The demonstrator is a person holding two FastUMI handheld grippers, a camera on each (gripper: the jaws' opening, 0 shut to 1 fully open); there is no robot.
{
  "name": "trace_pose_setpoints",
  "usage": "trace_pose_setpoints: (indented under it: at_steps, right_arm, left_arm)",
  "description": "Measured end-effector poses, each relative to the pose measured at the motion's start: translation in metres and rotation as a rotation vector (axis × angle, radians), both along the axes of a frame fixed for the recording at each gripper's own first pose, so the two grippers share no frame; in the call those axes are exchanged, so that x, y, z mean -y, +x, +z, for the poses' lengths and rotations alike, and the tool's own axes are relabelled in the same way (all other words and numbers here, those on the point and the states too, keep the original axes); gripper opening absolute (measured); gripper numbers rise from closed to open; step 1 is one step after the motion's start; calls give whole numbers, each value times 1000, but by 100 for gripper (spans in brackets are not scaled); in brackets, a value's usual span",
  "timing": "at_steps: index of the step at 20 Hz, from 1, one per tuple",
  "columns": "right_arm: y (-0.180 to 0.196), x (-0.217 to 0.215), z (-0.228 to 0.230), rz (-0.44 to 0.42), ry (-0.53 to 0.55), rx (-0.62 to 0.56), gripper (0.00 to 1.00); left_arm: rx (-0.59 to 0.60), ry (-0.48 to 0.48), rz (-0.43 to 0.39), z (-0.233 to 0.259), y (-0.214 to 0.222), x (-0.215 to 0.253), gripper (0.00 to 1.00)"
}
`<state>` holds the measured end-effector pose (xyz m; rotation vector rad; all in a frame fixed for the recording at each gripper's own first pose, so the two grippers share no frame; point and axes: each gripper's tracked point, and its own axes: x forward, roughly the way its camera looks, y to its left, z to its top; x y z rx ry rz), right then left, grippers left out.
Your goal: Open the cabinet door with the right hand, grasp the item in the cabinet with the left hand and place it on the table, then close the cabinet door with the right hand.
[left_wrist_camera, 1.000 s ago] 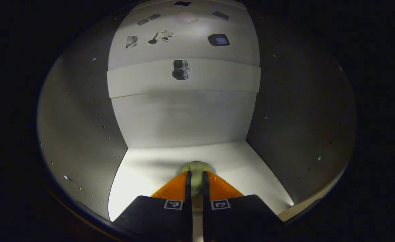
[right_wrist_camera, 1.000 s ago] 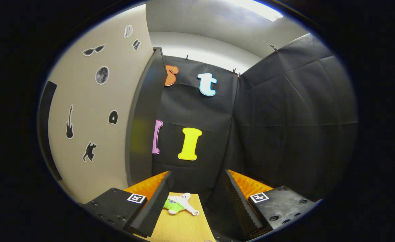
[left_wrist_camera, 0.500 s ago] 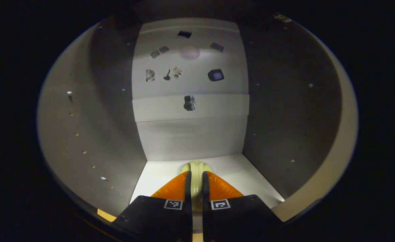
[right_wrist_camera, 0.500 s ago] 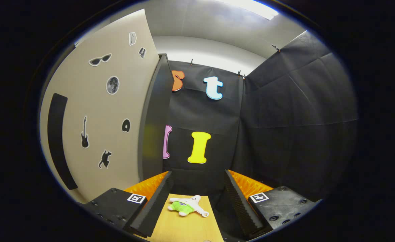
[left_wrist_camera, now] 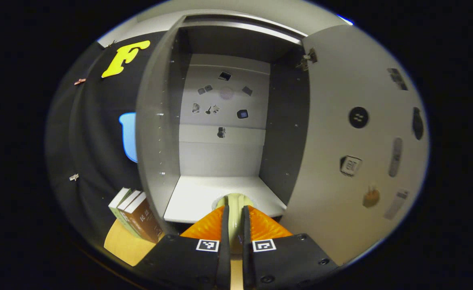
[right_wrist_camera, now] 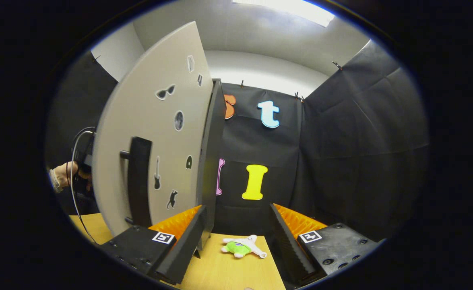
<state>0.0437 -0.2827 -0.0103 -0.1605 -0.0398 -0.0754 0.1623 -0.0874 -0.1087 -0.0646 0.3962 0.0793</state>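
Two claws, left claw (left_wrist_camera: 234, 213) clamped on pale round item (left_wrist_camera: 235, 200) before open cabinet (left_wrist_camera: 220, 161), right claw (right_wrist_camera: 236, 225) gaping

Left hand-held gripper (left_wrist_camera: 233, 213) clamped — right hand-held gripper (right_wrist_camera: 236, 225) spread wide

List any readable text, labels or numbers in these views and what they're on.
Nothing reads clearly.
Book spines: print, too blurred to read.
Square sticker on the cabinet door: marks, too small to read.
Markers on the left tool, shut on the pale item: patterns, no text.
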Motion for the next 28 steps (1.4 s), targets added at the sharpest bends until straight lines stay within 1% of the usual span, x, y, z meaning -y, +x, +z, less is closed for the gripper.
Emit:
trace_pose_setpoints:
  at_steps: [2,6,9,11,13,15,18,21,23,26,28]
  right_arm:
    - [-22,-5,10,-21,-1,26,95]
    - [-59,-12,26,-52,38,54,96]
    - [-82,-15,40,-73,69,84,96]
    - [-88,-19,44,-80,74,87,95]
    - [-88,-23,42,-85,58,83,94]
    - [-79,-30,38,-74,50,83,96]
    - [-63,-34,27,-46,46,83,96]
    - [-52,-29,16,-33,30,69,96]
    - [-49,-24,14,-30,22,75,96]
    - [-50,-12,3,-58,-19,60,96]
    - [-51,-12,-2,-54,-34,47,96]
  left_arm:
    - [-18,-3,13,-11,-39,2,16]
    - [-83,-77,6,-55,-103,25,16]
    - [-111,-97,3,-92,-128,41,16]
    - [-123,-104,11,-121,-139,47,16]
    - [-145,-83,27,-156,-147,50,16]
    - [-156,-64,35,-191,-150,54,16]
    - [-177,-80,49,-248,-155,63,16]
    - [-211,-63,75,-297,-166,64,16]
    - [-214,-65,84,-318,-173,66,16]
    - [-257,-76,100,-353,-182,67,16]
    - [-257,-79,103,-362,-188,69,16]
